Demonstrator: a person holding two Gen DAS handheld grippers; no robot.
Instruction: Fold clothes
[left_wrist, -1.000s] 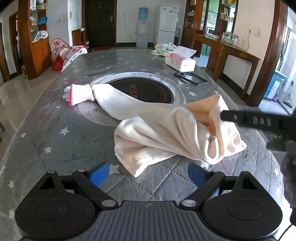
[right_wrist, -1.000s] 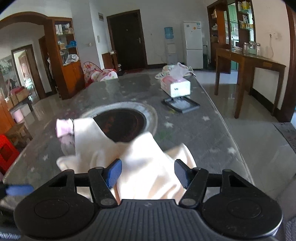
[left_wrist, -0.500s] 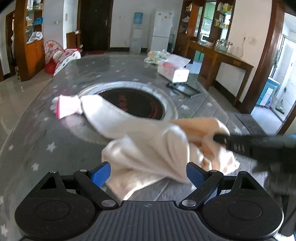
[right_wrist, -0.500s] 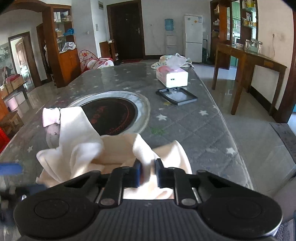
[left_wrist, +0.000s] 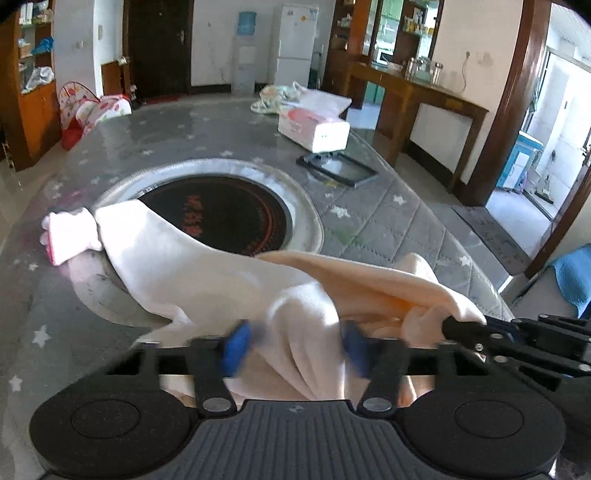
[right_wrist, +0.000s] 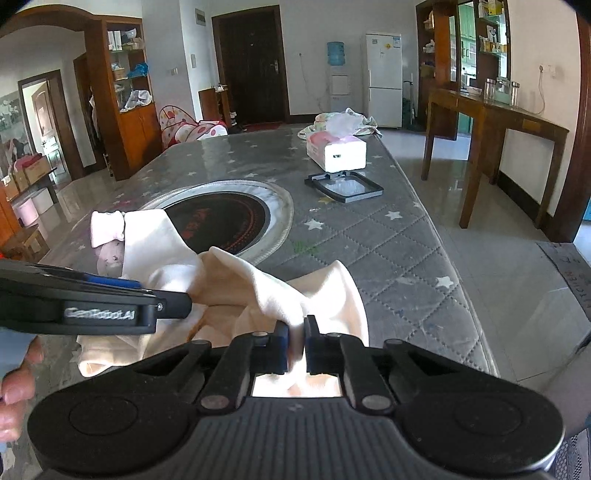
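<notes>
A cream garment (left_wrist: 207, 266) with a pink cuff (left_wrist: 68, 236) lies crumpled on the grey star-patterned table (left_wrist: 388, 229). One sleeve stretches left past the round hob. My left gripper (left_wrist: 295, 347) is low over the near bunch. Its blue pads are blurred and its jaws are closing, with a fold of the cloth between them and a little gap still showing. My right gripper (right_wrist: 295, 341) is shut on the garment's (right_wrist: 258, 288) near edge. In the left wrist view the right gripper (left_wrist: 448, 326) comes in from the right, pinching cloth.
A round black hob (left_wrist: 221, 218) is set into the table behind the garment. Farther back are a black tray (left_wrist: 338, 170), a tissue box (left_wrist: 314, 129) and a cloth bundle (left_wrist: 277, 98). The table's edge runs along the right. A person's hand (right_wrist: 14, 387) shows at bottom left.
My left gripper moved forward onto the garment and its jaws narrowed round a fold. My right gripper went from open to shut on the cloth's edge.
</notes>
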